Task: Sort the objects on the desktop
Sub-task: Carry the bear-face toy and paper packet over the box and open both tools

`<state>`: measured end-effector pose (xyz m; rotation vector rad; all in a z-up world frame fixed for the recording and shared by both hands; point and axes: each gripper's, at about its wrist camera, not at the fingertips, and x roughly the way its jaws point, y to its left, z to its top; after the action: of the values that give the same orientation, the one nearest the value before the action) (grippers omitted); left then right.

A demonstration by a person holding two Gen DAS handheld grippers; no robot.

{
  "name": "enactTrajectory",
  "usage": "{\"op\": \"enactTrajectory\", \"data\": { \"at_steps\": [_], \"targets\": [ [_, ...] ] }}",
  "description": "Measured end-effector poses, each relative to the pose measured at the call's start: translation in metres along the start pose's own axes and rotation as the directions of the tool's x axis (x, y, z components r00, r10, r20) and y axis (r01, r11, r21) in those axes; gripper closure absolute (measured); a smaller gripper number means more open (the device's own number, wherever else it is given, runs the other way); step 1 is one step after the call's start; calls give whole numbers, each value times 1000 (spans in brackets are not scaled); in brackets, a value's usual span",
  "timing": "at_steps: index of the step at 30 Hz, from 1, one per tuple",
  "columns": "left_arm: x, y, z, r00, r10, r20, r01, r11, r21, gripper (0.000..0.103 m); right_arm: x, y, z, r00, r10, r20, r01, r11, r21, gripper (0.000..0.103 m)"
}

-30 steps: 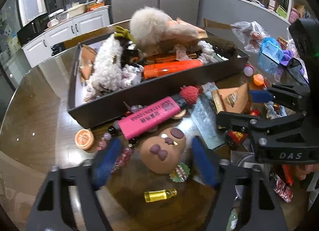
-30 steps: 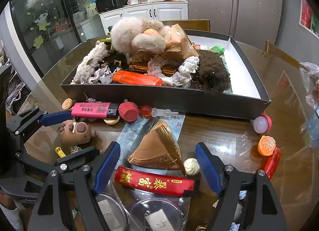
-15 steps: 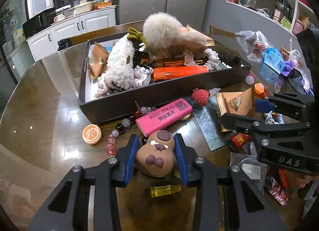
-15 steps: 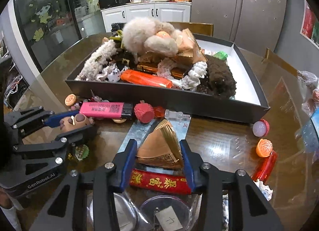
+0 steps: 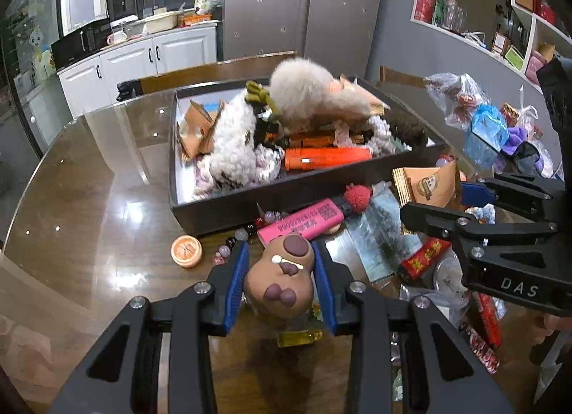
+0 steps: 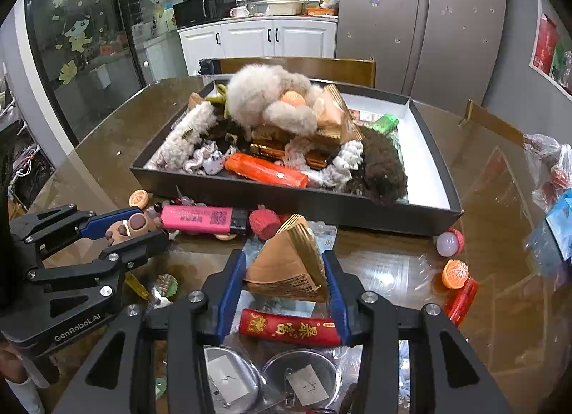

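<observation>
On the glossy table (image 5: 89,221) before my black tray (image 5: 228,205), both grippers have clamped since a second ago. My left gripper (image 5: 280,280) squeezes the brown toy (image 5: 280,280), long axis pointing toward the tray. My right gripper (image 6: 286,280) pinches the cone (image 6: 286,260), tip up, just above the red packet (image 6: 289,330).

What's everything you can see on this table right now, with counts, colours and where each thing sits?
tray: one, black, table centre, heaped with plush and boxes
orange tube: one, orange, inside tray near front wall
pink lighter: one, pink, on table before tray
brown toy: one, brown, between left fingers
triangular box: one, tan and gold, between right fingers
red packet: one, red, under right gripper
orange disc: one, orange, left of tray
left gripper: closed on brown toy
right gripper: closed on triangular box
</observation>
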<state>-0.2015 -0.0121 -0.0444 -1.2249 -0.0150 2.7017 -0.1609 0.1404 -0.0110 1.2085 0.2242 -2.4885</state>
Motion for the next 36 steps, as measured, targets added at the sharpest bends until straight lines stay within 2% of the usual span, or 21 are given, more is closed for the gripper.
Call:
{"op": "enactTrajectory", "data": {
  "at_steps": [22, 36],
  "targets": [
    [-39, 14, 39, 994, 30, 104, -24, 998, -53, 66, -38, 11, 49, 995, -9, 100, 10, 1000, -6, 59],
    [-14, 27, 71, 995, 35, 98, -29, 998, -58, 66, -23, 15, 80, 993, -2, 116, 4, 1000, -14, 59]
  ]
}}
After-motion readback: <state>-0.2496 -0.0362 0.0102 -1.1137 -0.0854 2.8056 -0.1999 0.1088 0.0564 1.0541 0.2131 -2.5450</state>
